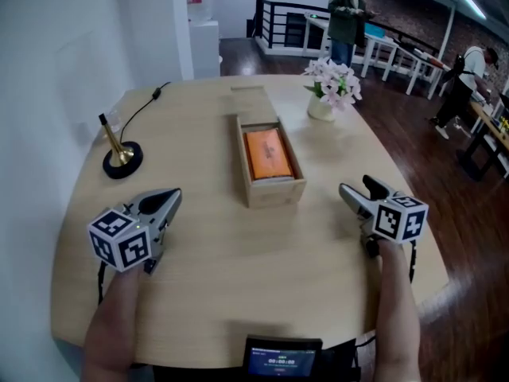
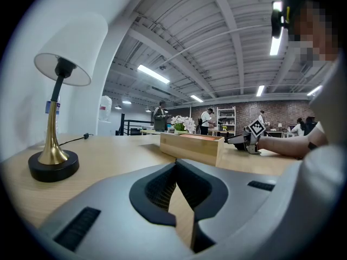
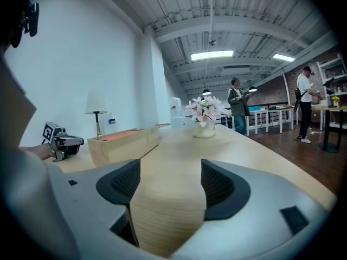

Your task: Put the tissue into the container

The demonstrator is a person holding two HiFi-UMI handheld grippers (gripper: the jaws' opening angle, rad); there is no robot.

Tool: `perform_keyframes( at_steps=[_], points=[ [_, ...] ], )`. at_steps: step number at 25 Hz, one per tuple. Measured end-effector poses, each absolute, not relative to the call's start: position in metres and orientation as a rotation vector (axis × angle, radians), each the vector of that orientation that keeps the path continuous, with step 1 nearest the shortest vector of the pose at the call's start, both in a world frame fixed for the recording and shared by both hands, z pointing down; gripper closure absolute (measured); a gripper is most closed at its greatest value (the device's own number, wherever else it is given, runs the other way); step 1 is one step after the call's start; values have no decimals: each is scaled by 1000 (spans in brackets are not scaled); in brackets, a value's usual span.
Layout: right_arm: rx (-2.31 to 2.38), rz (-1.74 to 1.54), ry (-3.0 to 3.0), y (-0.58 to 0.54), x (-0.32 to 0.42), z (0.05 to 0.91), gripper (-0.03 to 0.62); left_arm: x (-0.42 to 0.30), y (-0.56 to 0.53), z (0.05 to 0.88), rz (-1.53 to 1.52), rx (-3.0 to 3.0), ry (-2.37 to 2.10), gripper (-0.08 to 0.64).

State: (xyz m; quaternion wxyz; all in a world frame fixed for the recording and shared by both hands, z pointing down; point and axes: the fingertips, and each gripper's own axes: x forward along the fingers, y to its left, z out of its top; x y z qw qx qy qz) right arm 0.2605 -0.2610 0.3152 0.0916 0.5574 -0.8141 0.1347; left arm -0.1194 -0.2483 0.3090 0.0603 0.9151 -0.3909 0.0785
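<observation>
Probably light and squashy, the orange tissue pack is lying in the wooden container mid-table, likely best pinched across its narrow width; the left gripper is resting closed, the right gripper is gaping, both empty.

Probably an open-plan office in a loft-like hall: far ahead of the right gripper stand white desks with people beside them, a brick wall behind, a black railing, and strip lights under bare ceiling beams.

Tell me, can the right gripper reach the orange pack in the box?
Probably yes: the right gripper, open and empty, has nothing between it and the box, which is open-topped.
</observation>
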Motion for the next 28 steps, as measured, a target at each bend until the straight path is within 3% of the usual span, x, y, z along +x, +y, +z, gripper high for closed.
perform_keyframes(
  at_steps=[15, 28],
  points=[
    [1623, 392, -2442, -261, 259, 317, 332, -119, -248, 308, 239, 2770, -1184, 554],
    [1628, 388, -2443, -261, 258, 317, 369, -120, -248, 308, 241, 2769, -1186, 554]
  ],
)
